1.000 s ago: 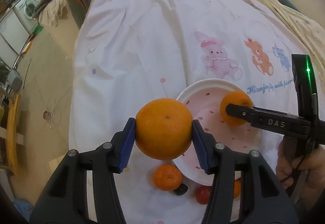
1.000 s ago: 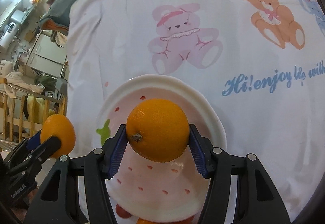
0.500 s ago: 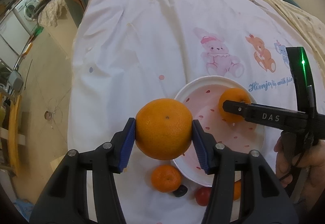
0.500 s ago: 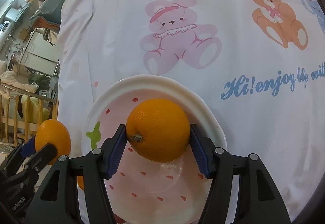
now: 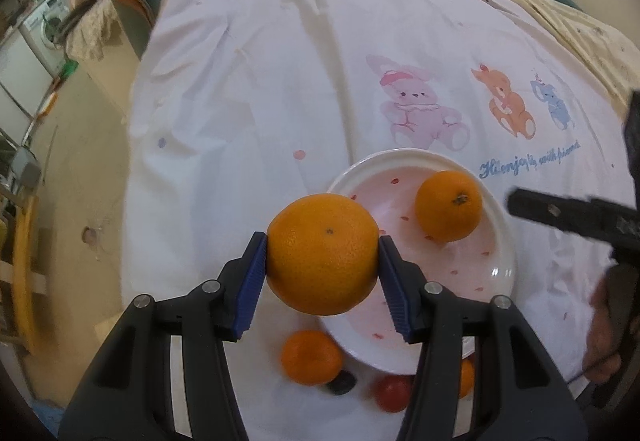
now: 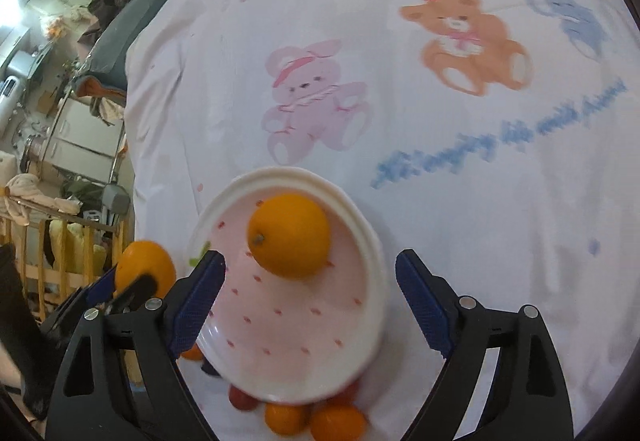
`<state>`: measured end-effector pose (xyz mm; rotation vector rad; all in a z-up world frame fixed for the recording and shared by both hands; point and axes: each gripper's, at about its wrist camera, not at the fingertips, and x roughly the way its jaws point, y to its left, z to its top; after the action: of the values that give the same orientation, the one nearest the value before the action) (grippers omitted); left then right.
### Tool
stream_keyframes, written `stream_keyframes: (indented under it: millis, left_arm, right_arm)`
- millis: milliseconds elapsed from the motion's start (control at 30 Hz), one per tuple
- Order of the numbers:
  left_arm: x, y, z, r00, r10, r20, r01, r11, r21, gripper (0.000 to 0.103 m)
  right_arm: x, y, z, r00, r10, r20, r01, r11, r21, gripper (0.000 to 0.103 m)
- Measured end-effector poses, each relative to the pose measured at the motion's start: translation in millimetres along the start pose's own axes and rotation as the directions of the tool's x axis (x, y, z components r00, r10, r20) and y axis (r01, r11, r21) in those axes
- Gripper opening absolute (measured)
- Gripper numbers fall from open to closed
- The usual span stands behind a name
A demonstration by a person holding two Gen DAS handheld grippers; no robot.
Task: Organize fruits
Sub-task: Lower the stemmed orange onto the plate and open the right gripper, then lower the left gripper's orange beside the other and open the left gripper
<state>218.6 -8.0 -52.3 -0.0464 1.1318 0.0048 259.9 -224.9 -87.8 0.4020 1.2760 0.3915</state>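
Left wrist view: the left gripper [image 5: 322, 257] has its jaws clamped on a big orange [image 5: 322, 253] above the plate [image 5: 505, 249] rim; a smaller orange [image 5: 449, 205] lies on the plate.

Right wrist view: the right gripper [image 6: 310, 295] jaws are opening, wide apart, nothing between them; the orange [image 6: 289, 235] sits on the plate [image 6: 372, 297].

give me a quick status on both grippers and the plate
Left gripper shut on large orange. Right gripper jaws opening, empty; its orange sits on plate. Nothing in the way.
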Motion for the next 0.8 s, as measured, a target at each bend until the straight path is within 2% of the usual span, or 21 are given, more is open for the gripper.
stream_keyframes:
  millis: [167,300,433,633,800]
  left_arm:
    - [5.4,-11.9,3.8,1.000,-0.013,0.018,0.012,1.000,0.028,0.050]
    - [16.7,-14.3,5.6,1.000,-0.028,-0.003,0.028,0.999,0.015,0.050]
    - [34.7,-18.6,7.3,0.996,-0.075,-0.040,0.075,0.997,0.007,0.050]
    - [53.1,-34.1,13.0,0.994,-0.099,-0.049,0.100,0.995,0.027,0.050]
    - [65.9,-32.7,14.5,0.993,-0.108,-0.050,0.108,0.994,0.014,0.053]
  right_arm:
    - [-33.5,-22.2,-16.4,0.999,0.014,0.032,-0.017,0.996,0.084,0.090]
    - [-52.1,-37.2,-28.9,0.998,0.017,0.062,-0.026,0.990,0.141,0.090]
    - [-58.3,-48.2,-33.0,0.997,0.013,0.078,-0.028,0.981,0.190,0.090]
    - [-54.1,-49.5,-32.4,0.998,0.003,0.065,-0.016,0.981,0.192,0.090]
    - [-53.5,-41.2,-30.8,0.997,-0.019,0.071,0.009,0.989,0.146,0.090]
